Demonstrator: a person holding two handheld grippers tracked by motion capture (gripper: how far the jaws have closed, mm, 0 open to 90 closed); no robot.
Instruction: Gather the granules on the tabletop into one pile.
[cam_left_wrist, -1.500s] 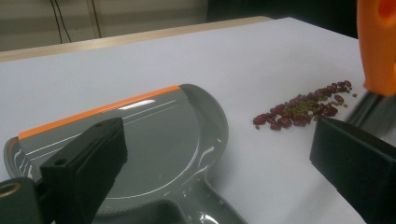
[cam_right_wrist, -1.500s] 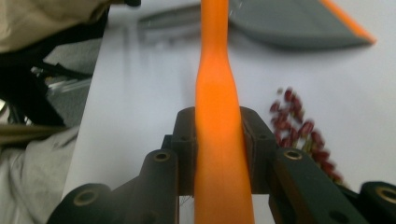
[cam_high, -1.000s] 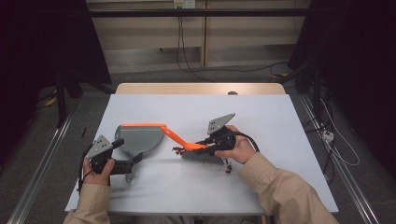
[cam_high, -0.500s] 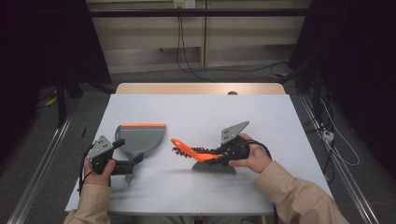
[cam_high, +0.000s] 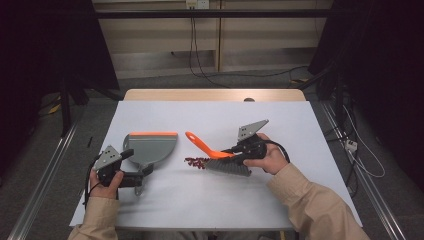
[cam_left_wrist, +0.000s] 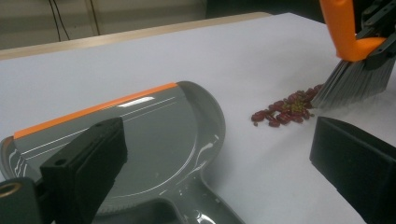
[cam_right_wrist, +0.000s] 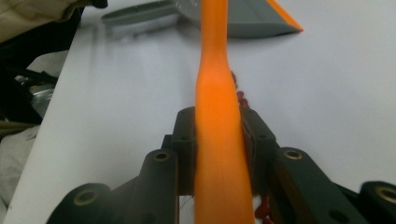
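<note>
Since lifting off the dustpan (cam_high: 150, 147), brush (cam_high: 220, 159) sits clamped in right gripper (cam_high: 239, 152) | bristles beside beans (cam_high: 197, 162) | left gripper (cam_high: 131, 176) spread wide, empty | sweeping likely next

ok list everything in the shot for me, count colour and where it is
dustpan: 1, grey with an orange lip, left part of the table
brush: 1, orange handle and grey bristles, table centre, bristles down by the beans
beans: a small pile, dark red, between dustpan and brush
table: 1, white top
left claw: 1, black, open, at the dustpan's handle end
right claw: 1, black, shut on the brush handle
hands: 2, beige sleeves, near edge
</note>
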